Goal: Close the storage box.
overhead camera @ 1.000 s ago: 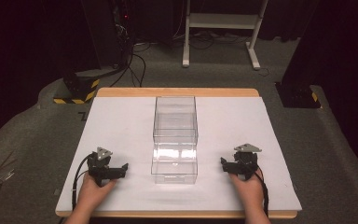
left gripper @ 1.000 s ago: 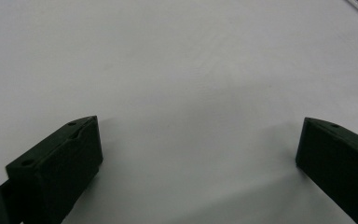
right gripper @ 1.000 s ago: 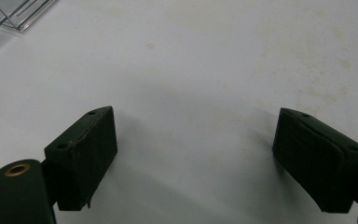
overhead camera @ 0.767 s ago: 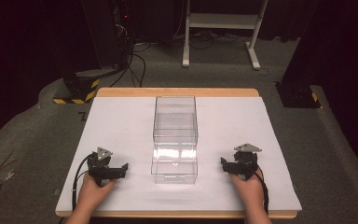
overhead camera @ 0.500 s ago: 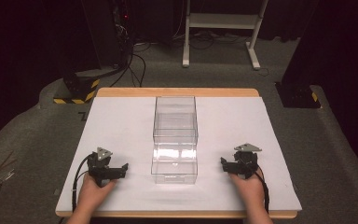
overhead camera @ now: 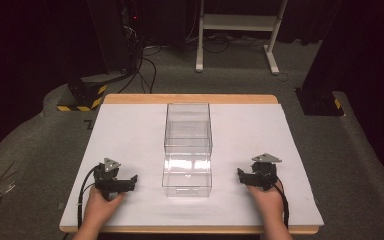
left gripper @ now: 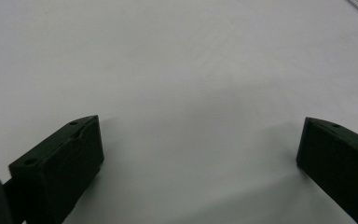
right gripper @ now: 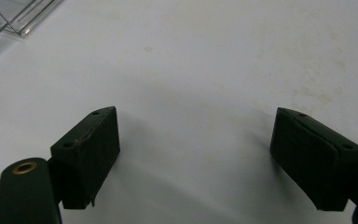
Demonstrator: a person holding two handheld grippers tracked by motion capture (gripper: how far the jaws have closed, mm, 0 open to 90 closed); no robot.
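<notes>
Both grippers rest on the white table (overhead camera: 130, 125), jaws spread wide and holding nothing. The left gripper (overhead camera: 130, 181) and right gripper (overhead camera: 241, 174) flank the clear plastic box (overhead camera: 187, 170) mid-table. Best approach, likely: close in evenly, level, gripping opposite walls together.

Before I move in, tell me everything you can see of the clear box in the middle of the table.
The clear box looks like transparent plastic: a long rectangular container lying lengthwise away from the person, seemingly in two sections, far and near, and it looks empty. It rests flat on the white table cover, midway between the left gripper and the right gripper. Neither touches it; both sit open on the cover. One corner of it shows in each gripper view.
</notes>
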